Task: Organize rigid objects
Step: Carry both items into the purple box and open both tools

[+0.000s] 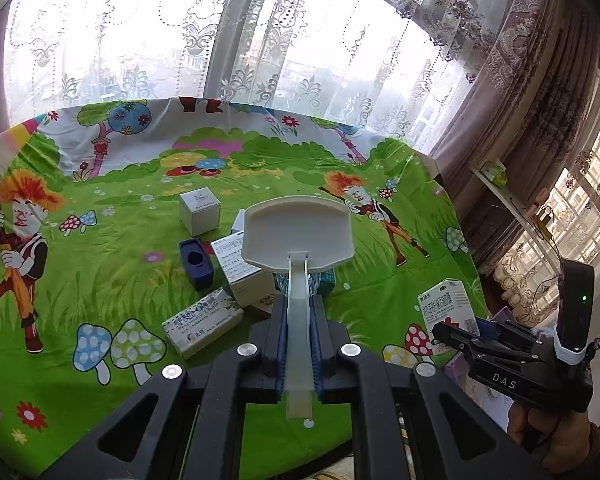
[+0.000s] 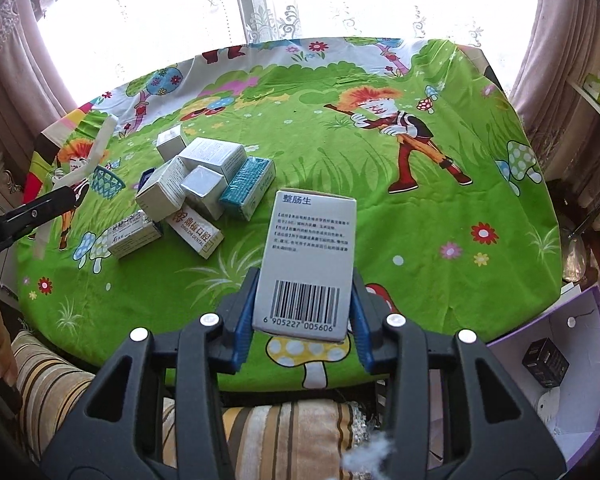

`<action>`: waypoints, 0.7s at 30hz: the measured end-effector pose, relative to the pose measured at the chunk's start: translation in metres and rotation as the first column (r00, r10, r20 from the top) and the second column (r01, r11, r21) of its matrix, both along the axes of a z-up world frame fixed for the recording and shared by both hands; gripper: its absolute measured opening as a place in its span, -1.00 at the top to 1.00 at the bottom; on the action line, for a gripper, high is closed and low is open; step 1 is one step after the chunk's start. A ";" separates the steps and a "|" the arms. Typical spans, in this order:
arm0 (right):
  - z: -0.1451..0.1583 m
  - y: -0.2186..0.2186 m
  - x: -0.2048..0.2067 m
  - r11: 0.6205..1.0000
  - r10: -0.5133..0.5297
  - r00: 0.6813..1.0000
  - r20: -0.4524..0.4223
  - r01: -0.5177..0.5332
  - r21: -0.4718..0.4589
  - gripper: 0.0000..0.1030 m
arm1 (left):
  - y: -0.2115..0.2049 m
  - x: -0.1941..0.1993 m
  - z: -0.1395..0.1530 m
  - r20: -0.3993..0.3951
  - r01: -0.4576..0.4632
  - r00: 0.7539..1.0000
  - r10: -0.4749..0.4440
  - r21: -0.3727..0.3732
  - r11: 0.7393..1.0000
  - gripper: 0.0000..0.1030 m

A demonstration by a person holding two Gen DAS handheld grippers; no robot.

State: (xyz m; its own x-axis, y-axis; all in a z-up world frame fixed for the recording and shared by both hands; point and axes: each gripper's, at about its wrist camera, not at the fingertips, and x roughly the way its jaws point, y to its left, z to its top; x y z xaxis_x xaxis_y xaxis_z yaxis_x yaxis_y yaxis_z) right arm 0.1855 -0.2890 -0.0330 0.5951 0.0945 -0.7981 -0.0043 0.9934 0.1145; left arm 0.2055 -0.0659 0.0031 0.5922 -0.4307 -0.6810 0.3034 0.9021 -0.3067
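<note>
My right gripper (image 2: 302,300) has a flat white medicine box (image 2: 306,264) standing upright between its blue fingers (image 2: 244,316); the fingers press on both narrow sides, near the end with the barcode, and the box's printed face looks back at my camera, lifted clear of the desk (image 2: 420,240). My left gripper (image 1: 300,320) is shut tight on the straight stem of a white plastic toy basketball hoop (image 1: 298,236), whose smooth rounded backboard sticks out ahead of the fingers, with a teal net just under it. From the right camera the same hoop shows at the left edge, slanted, its net (image 2: 108,184) hanging beside the stem. The desk is covered by a glossy cloth printed with green grass, mushrooms and cartoon figures. On it, left of the held box, sits a loose pile of small cardboard boxes (image 2: 192,184): white and grey cartons, a teal one (image 2: 246,184) with a ribbed side, and a long one with red lettering (image 2: 198,232). From the left camera I also see a dark blue case (image 1: 196,264), open on top with a round hollow inside, and a white cube box (image 1: 200,210) standing apart behind it. At the lower right, below the desk edge, an open box with purple walls (image 2: 560,380) holds a small black box (image 2: 546,362).
</note>
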 end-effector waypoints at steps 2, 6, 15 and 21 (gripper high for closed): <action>0.001 -0.010 -0.011 1.000 -0.014 1.000 0.001 0.014 0.008 0.11 | -0.012 -0.009 0.001 -0.009 0.025 1.000 -0.025 -0.012 1.000 0.79; 0.005 -0.033 -0.032 0.999 -0.047 0.999 0.004 0.047 0.020 0.11 | -0.039 -0.026 0.003 -0.021 0.081 0.996 -0.082 -0.028 0.996 0.79; 0.007 -0.094 -0.081 0.988 -0.151 0.989 -0.006 0.151 0.010 0.11 | -0.101 -0.066 0.003 -0.056 0.219 0.974 -0.221 -0.050 0.975 0.79; 0.009 -0.125 -0.109 0.977 -0.211 0.977 -0.003 0.211 -0.007 0.11 | -0.136 -0.089 0.002 -0.077 0.295 0.951 -0.298 -0.054 0.954 0.79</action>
